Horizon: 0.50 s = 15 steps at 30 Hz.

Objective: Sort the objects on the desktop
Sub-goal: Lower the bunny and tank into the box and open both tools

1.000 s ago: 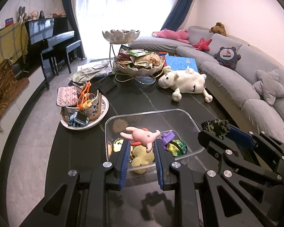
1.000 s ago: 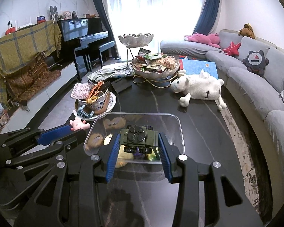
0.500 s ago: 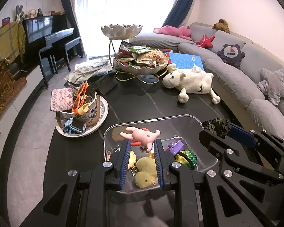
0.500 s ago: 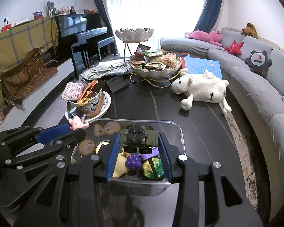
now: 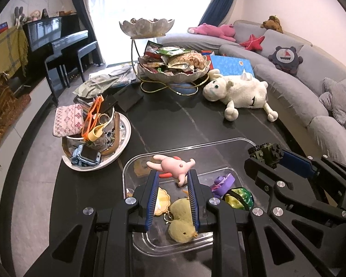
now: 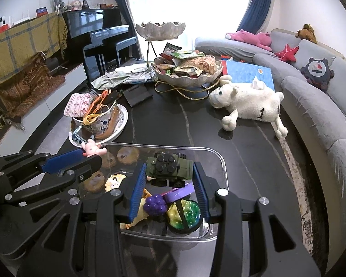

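1. The pink figurine (image 5: 173, 166) is sitting pinched between the left gripper's (image 5: 173, 180) blue pads, hanging over the far left part of the clear plastic bin (image 5: 242, 141).
2. The green block vehicle (image 6: 169, 168) is sitting gripped by the right gripper (image 6: 169, 180), jaws narrow and pressing its two sides, above the middle of the bin (image 6: 221, 161).
3. Both grippers are hovering side by side over the bin, the left one to the left, the right one to the right.
4. Inside the bin, a yellow plush chick (image 5: 181, 226), a purple toy (image 5: 222, 182), a green-yellow ball (image 5: 241, 196) and cookie-shaped pieces (image 6: 126, 154) are lying on the bottom.
5. The bin is resting at the near edge of the dark worktop (image 5: 184, 120).
6. To its far left, a white plate (image 5: 124, 127) is carrying a patterned cup stuffed with orange glasses (image 5: 92, 115), with a blue watch (image 5: 86, 155) beside it.
7. Farther right, a white plush sheep (image 5: 240, 92) is lying on its side.
8. At the far end, a tiered bowl stand (image 5: 173, 69) is brimming with snack packets.
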Each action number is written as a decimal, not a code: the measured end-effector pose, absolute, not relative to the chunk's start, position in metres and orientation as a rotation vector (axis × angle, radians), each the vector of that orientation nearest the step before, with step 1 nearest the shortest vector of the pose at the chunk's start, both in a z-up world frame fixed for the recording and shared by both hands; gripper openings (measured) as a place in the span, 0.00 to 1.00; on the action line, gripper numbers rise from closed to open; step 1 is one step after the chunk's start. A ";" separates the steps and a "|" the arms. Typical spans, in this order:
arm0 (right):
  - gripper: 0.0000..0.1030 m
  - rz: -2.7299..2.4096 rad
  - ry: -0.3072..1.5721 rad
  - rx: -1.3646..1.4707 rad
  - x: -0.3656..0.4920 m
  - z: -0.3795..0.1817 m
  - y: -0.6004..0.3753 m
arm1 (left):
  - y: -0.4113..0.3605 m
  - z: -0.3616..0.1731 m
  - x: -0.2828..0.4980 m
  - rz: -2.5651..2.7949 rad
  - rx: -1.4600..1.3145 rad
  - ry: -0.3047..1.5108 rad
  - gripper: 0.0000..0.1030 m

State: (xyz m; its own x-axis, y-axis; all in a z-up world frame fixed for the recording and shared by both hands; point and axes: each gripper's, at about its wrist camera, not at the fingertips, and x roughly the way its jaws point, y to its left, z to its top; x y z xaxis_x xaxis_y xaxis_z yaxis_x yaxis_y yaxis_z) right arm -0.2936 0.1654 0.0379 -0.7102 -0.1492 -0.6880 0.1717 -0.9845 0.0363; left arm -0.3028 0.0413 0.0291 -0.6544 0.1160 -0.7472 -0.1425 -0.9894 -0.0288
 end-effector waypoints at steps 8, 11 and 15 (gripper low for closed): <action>0.36 -2.729 0.030 1.155 -0.307 0.024 0.169 | 0.045 0.016 -0.315 2.717 -1.280 0.042 0.21; 0.37 -2.723 0.026 1.171 -0.309 0.020 0.169 | 0.044 0.011 -0.321 2.707 -1.330 0.039 0.23; 0.51 -2.727 0.013 1.178 -0.310 0.018 0.173 | 0.033 0.008 -0.327 2.675 -1.407 -0.068 0.31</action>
State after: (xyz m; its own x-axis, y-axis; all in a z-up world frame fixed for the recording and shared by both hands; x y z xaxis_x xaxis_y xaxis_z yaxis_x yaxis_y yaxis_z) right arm -0.3103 0.1727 0.0177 -0.6729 -0.1530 -0.7238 0.1598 -0.9853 0.0598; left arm -0.3271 0.0328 0.0080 -0.5616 0.1253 -0.8178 -0.0833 -0.9920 -0.0948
